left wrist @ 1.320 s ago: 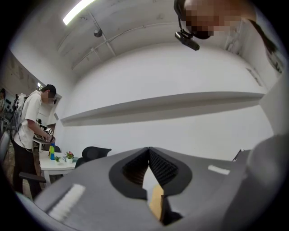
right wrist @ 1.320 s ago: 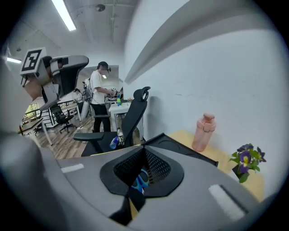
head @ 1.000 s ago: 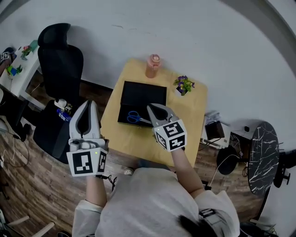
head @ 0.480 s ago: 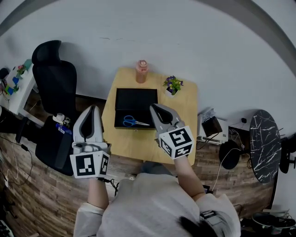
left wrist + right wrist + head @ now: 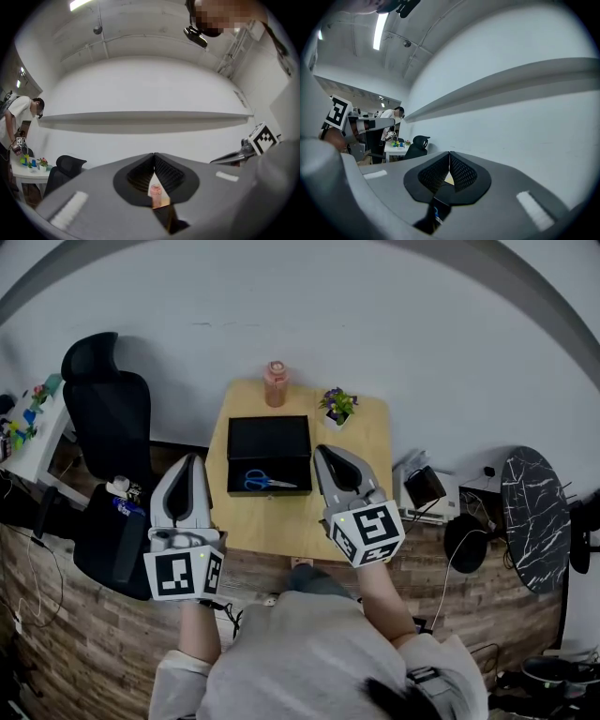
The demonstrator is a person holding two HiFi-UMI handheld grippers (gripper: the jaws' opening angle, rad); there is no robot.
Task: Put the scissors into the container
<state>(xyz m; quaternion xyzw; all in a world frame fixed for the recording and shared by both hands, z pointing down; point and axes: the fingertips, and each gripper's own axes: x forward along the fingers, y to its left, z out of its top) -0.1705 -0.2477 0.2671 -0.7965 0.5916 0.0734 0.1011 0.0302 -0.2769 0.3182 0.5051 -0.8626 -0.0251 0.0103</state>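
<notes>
Head view: the table (image 5: 366,474) sits at centre frame. On it the black container (image 5: 269,442) holds the scissors (image 5: 266,482), which lie flat along its lower edge, blue handles to the left. A bottle (image 5: 275,383) and a plant (image 5: 337,405) stand above the container. The left gripper (image 5: 190,461) hovers left of the table, beside a chair (image 5: 108,413). The right gripper (image 5: 327,454) hangs just right of the container.

Left gripper view: the jaws meet tip to tip with nothing between them. The bottle shows through the gap behind the tips, at lower centre.

Right gripper view: these jaws also meet and hold nothing. A person (image 5: 393,119) stands at middle left.
</notes>
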